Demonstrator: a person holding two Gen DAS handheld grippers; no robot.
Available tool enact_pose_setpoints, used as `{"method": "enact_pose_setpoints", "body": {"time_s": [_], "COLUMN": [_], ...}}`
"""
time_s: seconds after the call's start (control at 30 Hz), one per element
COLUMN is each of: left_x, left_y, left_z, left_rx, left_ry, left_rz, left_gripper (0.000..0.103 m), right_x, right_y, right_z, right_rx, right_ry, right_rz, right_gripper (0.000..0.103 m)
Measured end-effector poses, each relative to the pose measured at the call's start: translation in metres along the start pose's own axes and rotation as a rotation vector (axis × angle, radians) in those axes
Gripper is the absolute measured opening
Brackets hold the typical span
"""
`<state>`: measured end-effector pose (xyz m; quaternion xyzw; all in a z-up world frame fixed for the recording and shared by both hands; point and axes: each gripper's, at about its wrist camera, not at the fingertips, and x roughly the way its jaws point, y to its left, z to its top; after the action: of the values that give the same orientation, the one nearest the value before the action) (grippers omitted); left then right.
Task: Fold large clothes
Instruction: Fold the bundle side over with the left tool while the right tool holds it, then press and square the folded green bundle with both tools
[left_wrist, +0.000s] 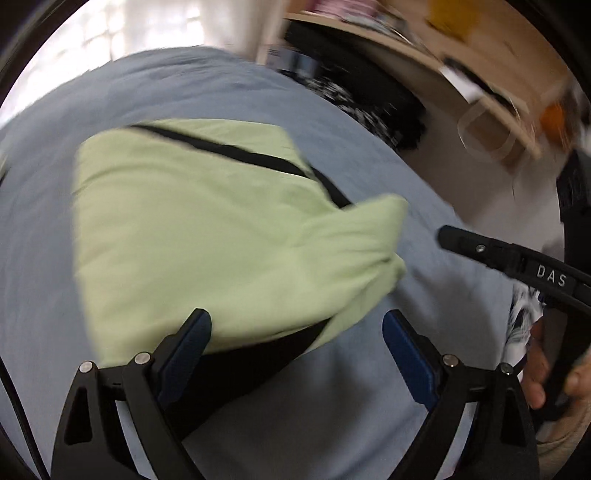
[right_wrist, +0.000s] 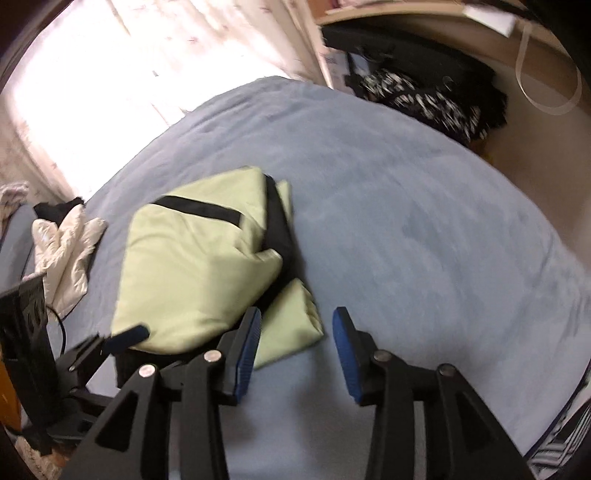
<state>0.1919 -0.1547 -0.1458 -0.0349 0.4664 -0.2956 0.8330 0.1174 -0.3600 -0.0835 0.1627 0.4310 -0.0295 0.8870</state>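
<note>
Folded pale-green garment with black trim (left_wrist: 192, 229) lay on the blue-grey bed cover (right_wrist: 406, 206).
Left hand-held gripper (left_wrist: 295, 332) and right hand-held gripper (right_wrist: 297, 332) both gaped wide, holding nothing, at the garment's 6 o'clock.

The left gripper (left_wrist: 297, 325) has its jaws spread wide, nothing between them. The right gripper (right_wrist: 297, 325) is likewise parted and empty, its blue pads (right_wrist: 249, 345) facing each other across a clear gap. In the left wrist view the right hand (left_wrist: 546, 365) wraps the handle of its gripper, whose finger reaches in from the right.
</note>
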Motion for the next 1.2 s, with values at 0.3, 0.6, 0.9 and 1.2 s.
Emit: {"method": "enact_pose_setpoints", "body": {"time_s": [0.3, 0.6, 0.9, 1.2], "left_x": [-0.011, 0.005, 0.009, 0.027], "left_y": [0.104, 0.124, 0.116, 0.101], "left_z": [-0.008, -0.016, -0.004, -0.027], "left_rx": [-0.244, -0.295, -0.261, -0.235], "left_ry": [0.093, 0.116, 0.091, 0.064], "left_rz": [0.220, 0.136, 0.154, 0.126], "left_gripper": [0.093, 0.093, 0.092, 0.092], "right_x": [0.046, 0.140, 0.115, 0.098], "right_y": [0.037, 0.021, 0.017, -0.032], "right_z": [0.053, 0.052, 0.043, -0.008], "right_rx": [-0.127, -0.102, -0.128, 0.000], "right_ry": [0.178, 0.504, 0.393, 0.210], "right_rz": [0.088, 0.178, 0.294, 0.225], "right_gripper": [0.049, 0.049, 0.011, 0.006]}}
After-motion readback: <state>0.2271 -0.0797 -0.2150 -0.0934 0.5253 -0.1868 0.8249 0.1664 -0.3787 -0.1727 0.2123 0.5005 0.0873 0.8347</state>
